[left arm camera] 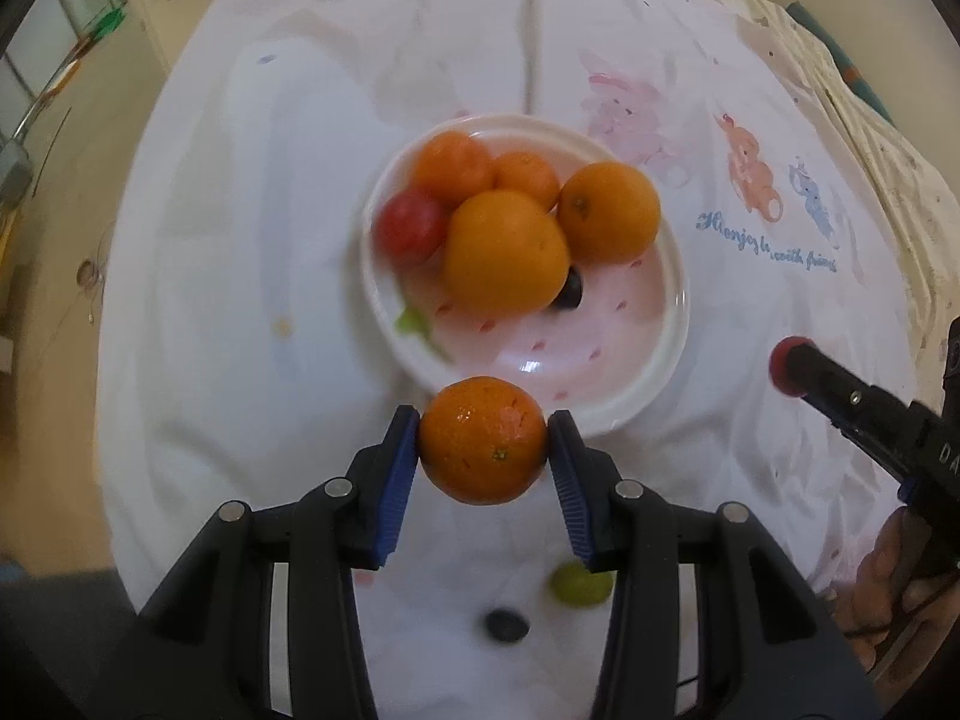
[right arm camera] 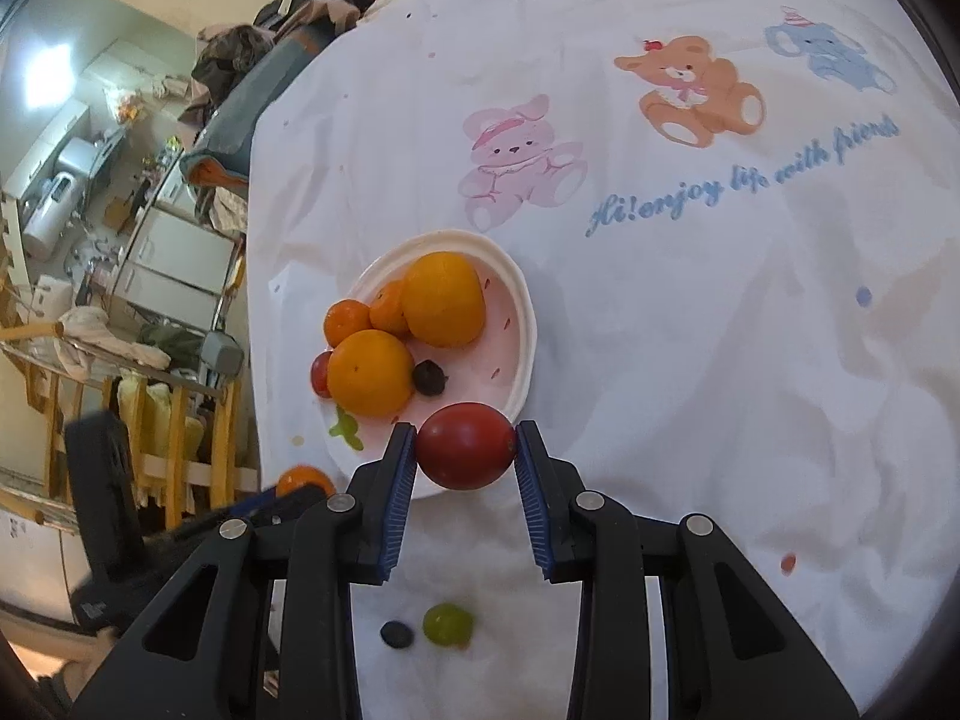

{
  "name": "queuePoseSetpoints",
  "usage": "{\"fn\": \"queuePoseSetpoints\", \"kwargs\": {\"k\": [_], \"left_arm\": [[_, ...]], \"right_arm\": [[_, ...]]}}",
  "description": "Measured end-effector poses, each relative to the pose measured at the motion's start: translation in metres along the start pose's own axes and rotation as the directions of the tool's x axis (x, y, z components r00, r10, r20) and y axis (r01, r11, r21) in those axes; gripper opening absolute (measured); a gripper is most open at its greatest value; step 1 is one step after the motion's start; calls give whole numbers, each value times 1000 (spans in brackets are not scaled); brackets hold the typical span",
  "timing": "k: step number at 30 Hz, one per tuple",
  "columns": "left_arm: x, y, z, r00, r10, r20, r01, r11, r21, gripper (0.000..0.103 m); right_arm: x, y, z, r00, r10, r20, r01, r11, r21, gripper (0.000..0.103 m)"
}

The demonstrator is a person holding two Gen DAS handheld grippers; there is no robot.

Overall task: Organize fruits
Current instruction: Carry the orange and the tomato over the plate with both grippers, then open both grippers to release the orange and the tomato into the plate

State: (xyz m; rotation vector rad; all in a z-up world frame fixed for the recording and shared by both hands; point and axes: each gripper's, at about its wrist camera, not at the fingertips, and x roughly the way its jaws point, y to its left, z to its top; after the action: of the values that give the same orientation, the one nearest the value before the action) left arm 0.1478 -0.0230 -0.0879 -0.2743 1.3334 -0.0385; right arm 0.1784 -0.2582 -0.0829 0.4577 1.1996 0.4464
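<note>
My left gripper [left arm camera: 483,441] is shut on a mandarin [left arm camera: 483,439], held just above the near rim of the white plate [left arm camera: 654,372]. The plate holds several oranges [left arm camera: 506,259], a red tomato [left arm camera: 410,227] and a dark berry [left arm camera: 570,293]. My right gripper [right arm camera: 465,446] is shut on a red tomato [right arm camera: 465,446] over the plate's near rim [right arm camera: 523,324]. The right gripper also shows at the right edge of the left wrist view, its tomato [left arm camera: 789,366] at the tip. A green grape [right arm camera: 447,624] and a dark berry [right arm camera: 396,634] lie on the cloth beneath the grippers.
A white cloth [right arm camera: 690,330] printed with cartoon animals and blue writing covers the surface. The left gripper with its mandarin [right arm camera: 303,480] shows at the lower left of the right wrist view. Beyond the cloth's left edge are wooden rails [right arm camera: 174,420] and room clutter.
</note>
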Motion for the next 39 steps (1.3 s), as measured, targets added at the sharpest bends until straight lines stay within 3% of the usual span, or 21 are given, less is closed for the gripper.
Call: {"fn": "queuePoseSetpoints", "kwargs": {"k": [9,15,32,35,37,39], "left_arm": [[38,-23,22,998,-17,-68,22,998,67,40],[45,-24,22,998,-10,-61,14,998,69,40],[46,-18,24,997,-32,-73,35,998,42,41],[46,-19,23,997,-24,-72,29,998,57,41],[45,-22,23,997,-16,-71,21,997,70,51],[42,-23,22,998,-22,-59,26,997,77,84]], "right_arm": [[39,-3,21,998,-5,-70,3,1000,-31,35],[68,-1,18,991,-17,-129,10,998,-55,35],[69,-9,20,993,7,-120,-8,1000,-8,37],[67,-11,21,993,32,-112,-31,999,17,51],[61,-12,22,996,38,-80,-36,999,33,77],[55,-12,24,999,25,-44,-24,999,26,80]]}}
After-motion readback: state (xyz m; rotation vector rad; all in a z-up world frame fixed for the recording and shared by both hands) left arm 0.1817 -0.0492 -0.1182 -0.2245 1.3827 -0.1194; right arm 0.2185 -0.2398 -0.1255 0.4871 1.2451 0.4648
